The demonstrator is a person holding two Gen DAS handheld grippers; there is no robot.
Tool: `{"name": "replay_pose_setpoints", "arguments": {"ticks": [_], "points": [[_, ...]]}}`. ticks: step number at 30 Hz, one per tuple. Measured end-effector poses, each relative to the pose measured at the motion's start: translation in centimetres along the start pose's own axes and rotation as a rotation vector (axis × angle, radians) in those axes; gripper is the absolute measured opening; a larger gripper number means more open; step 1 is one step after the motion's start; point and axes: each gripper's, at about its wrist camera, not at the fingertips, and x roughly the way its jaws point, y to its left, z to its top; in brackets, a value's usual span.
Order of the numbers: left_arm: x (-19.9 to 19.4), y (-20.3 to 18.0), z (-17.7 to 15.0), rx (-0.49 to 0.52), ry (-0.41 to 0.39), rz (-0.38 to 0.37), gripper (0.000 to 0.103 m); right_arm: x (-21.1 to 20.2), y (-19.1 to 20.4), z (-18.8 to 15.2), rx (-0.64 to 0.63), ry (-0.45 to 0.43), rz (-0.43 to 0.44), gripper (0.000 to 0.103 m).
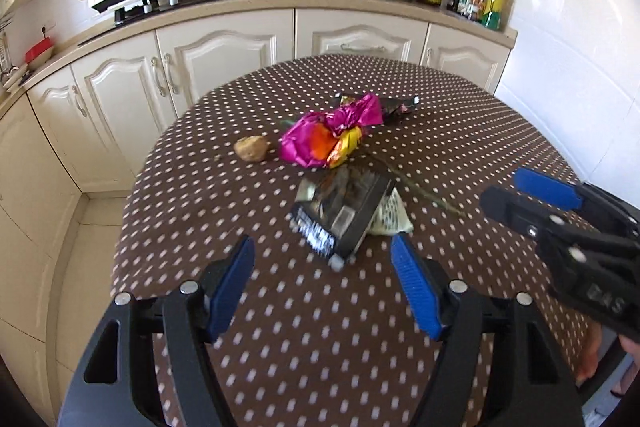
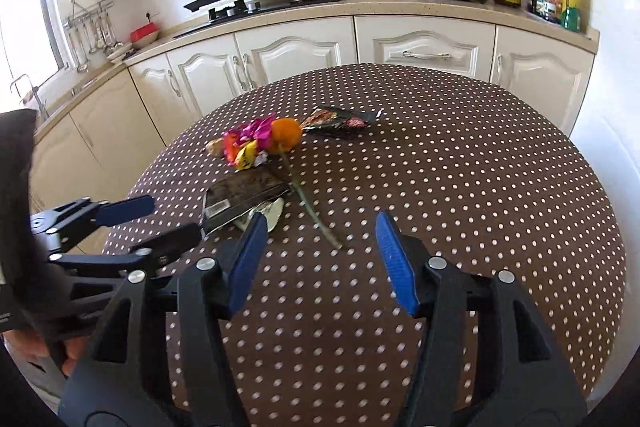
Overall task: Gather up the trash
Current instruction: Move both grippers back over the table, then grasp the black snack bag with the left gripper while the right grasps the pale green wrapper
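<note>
White tiled walls (image 2: 616,39), cream cabinets (image 2: 420,47), bright window (image 2: 20,27) at left, polka-dot table (image 2: 480,187).

Each gripper (image 1: 324,291) (image 2: 320,267) is black plastic with ribbed blue pads (image 1: 412,283), silver pivot screws, triangular cut-outs

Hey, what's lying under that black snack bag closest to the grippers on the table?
A pale, patterned wrapper pokes out from beneath the black snack bag at its right edge. Most of that wrapper is covered by the bag, so anything else under it can't be seen.
</note>
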Motion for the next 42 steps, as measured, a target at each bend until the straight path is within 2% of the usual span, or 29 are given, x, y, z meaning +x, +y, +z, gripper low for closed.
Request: {"name": "replay_pose_setpoints", "arguments": {"ticks": [2,3,4,7,8,9,10,11,14,21,26,29,31,35,36,37,38,40,42], "points": [[1.3,-0.1,0.9,-0.012,0.021,0.003,0.067,0.4,-0.6,0.3,0.006,-0.002,0.009,0.058],[1.8,0.0,1.3,-0.023,0.029,-0.003,0.061,0.6,-0.5,0.5,0.009,-0.003,0.010,0.058],[2.2,0.1,1.6,-0.029,0.038,-0.011,0.050,0.8,-0.6,0.5,0.012,-0.001,0.012,0.058],[3.3,0.1,2.0,-0.034,0.067,-0.036,0.040,1.5,-0.9,0.8,0.014,0.009,0.015,0.058],[3.6,0.0,2.1,-0.027,0.072,-0.031,0.039,1.7,-1.0,0.8,0.015,0.013,0.015,0.058],[3.8,-0.2,2.1,-0.018,0.063,-0.021,0.038,1.8,-1.0,0.7,0.015,0.016,0.015,0.058],[3.8,-0.2,2.1,-0.014,0.054,-0.014,0.025,2.1,-1.0,0.7,0.013,0.021,0.014,0.058],[3.7,-0.3,2.2,-0.015,0.045,-0.009,0.018,2.2,-0.9,0.7,0.012,0.025,0.013,0.058],[2.9,0.5,2.0,-0.049,0.025,-0.060,0.011,2.3,-0.4,0.7,-0.008,0.030,0.009,0.058],[0.6,2.4,-0.2,-0.086,-0.014,-0.107,0.007,3.0,2.0,1.1,-0.064,0.045,0.022,0.058],[-1.4,5.1,-2.5,-0.133,-0.026,-0.114,0.006,3.8,4.3,1.1,-0.111,0.069,0.042,0.058],[-2.3,7.1,-4.0,-0.178,-0.030,-0.096,0.006,4.9,5.8,1.1,-0.149,0.094,0.067,0.058],[-2.9,8.5,-4.6,-0.222,-0.046,-0.055,0.006,6.1,6.6,1.2,-0.172,0.120,0.079,0.058],[-3.6,10.3,-5.1,-0.276,-0.069,-0.023,0.006,9.0,8.1,1.2,-0.238,0.206,0.050,0.058],[-3.7,10.5,-5.1,-0.282,-0.075,-0.020,0.006,9.3,8.3,1.1,-0.253,0.214,0.043,0.056],[-3.7,10.6,-5.2,-0.287,-0.077,-0.024,0.006,9.5,8.8,1.1,-0.280,0.213,0.026,0.038],[-3.8,10.6,-5.2,-0.293,-0.078,-0.033,0.006,9.5,9.0,1.0,-0.294,0.207,0.023,0.027],[-4.0,10.6,-5.5,-0.302,-0.079,-0.053,0.006,9.3,9.7,0.7,-0.330,0.194,-0.001,0.018],[-4.3,10.6,-5.8,-0.312,-0.085,-0.071,0.006,8.8,10.1,0.2,-0.339,0.186,0.004,0.014]]}}
